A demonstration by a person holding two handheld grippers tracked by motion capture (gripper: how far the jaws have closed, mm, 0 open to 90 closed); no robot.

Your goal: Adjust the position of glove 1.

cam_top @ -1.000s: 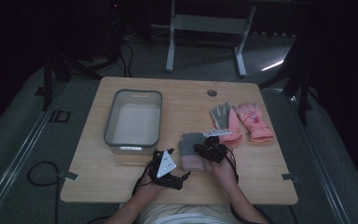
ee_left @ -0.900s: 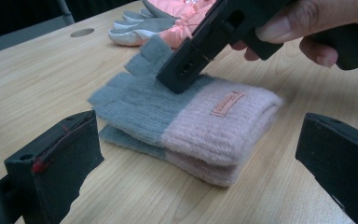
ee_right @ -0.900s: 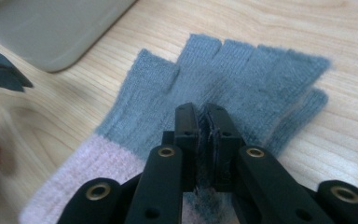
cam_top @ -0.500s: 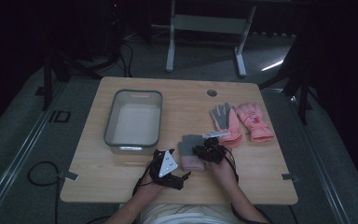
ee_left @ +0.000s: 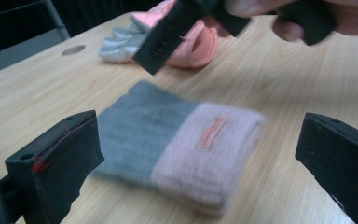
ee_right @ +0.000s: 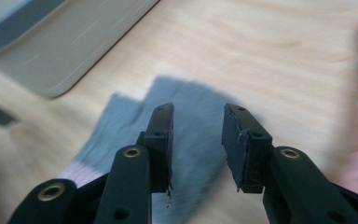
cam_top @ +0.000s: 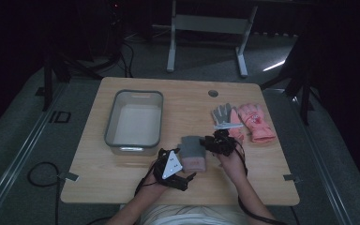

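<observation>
Folded glove (cam_top: 193, 152) lies flat on tabletop (cam_top: 122, 180), near front edge between both tools. Right tool (cam_top: 214, 142) above its grey end, jaws just been opening, nothing between them. Left tool (cam_top: 189, 176) wide, empty, beside the pink cuff.

My left gripper (ee_left: 205, 163) stands with its jaws wide apart, the folded grey-and-pink glove (ee_left: 177, 144) lying on the table (ee_left: 307, 88) between them, untouched. Farther off, my right gripper (ee_left: 186, 23) hangs above it (blurred), pink gloves (ee_left: 200, 44) beyond.
</observation>
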